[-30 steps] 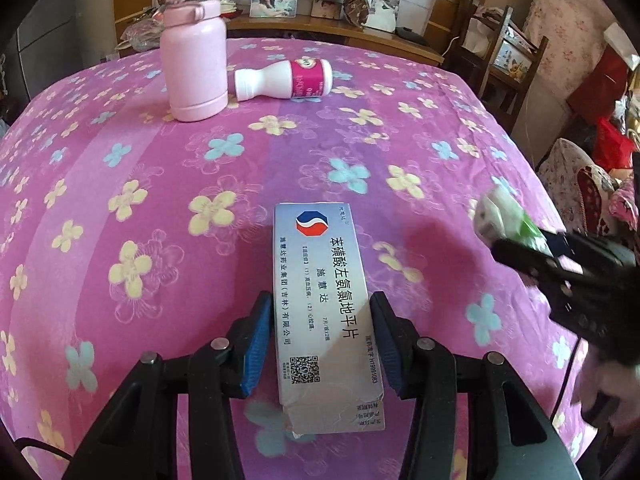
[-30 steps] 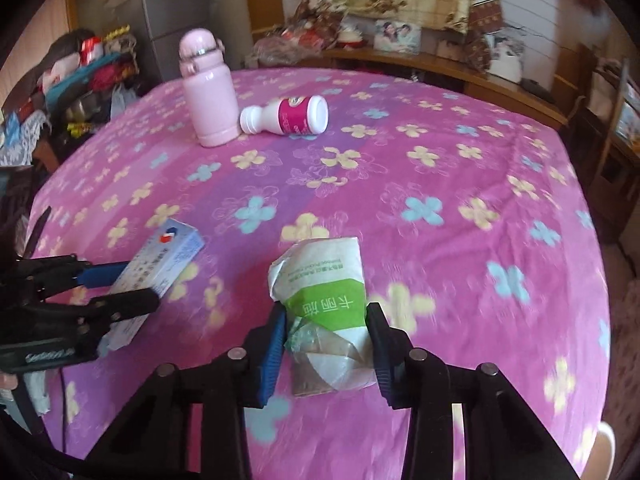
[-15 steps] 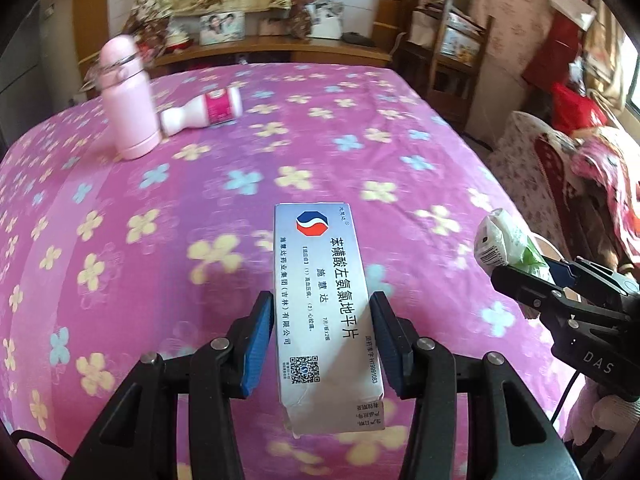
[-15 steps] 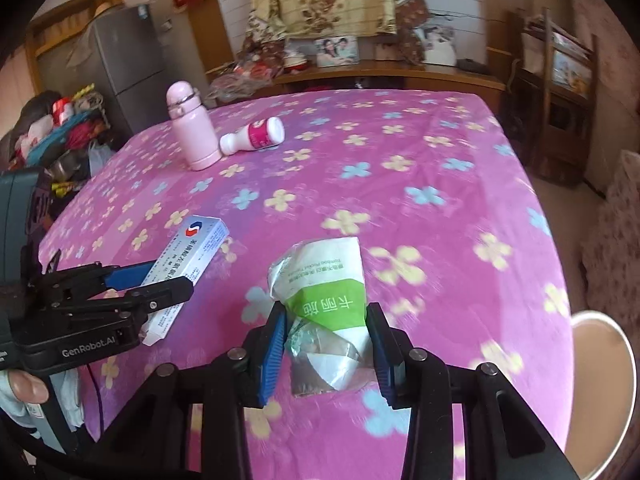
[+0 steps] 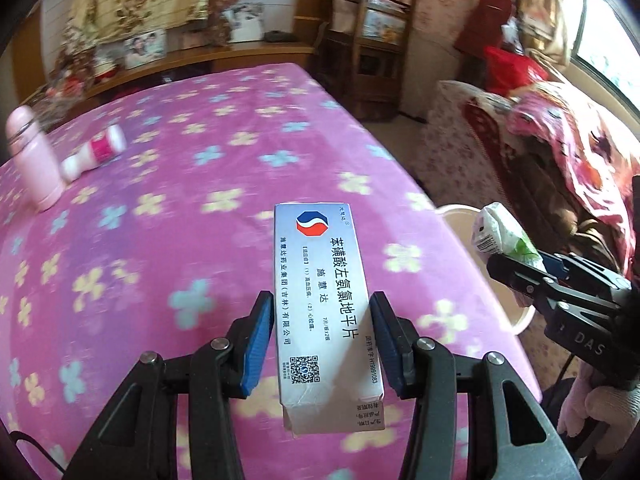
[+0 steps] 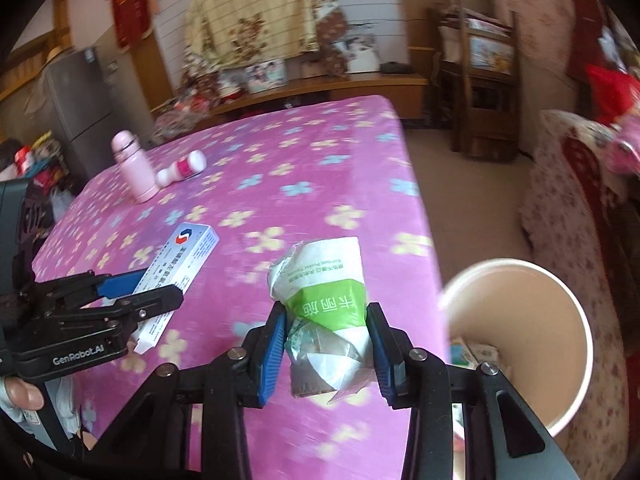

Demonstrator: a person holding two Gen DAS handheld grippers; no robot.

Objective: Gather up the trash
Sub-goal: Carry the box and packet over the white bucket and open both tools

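Grippers both loaded: we've got the left gripper (image 5: 322,344) clamped on the medicine box (image 5: 326,312), right gripper (image 6: 326,350) clamped on the crumpled tissue packet (image 6: 326,312). Both held above the pink flowered tablecloth (image 6: 280,168) near its edge. We see the beige bin (image 6: 516,344) just beside the right gripper, below table edge.

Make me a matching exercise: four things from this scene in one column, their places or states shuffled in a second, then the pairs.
Things:
1. box
2. wrapper
3. flask
4. bottle

States:
A. lying on its side on the table
B. held in the right claw
C. standing upright on the table
D. held in the left claw

Pairs: 1-D, 2-B, 3-C, 4-A
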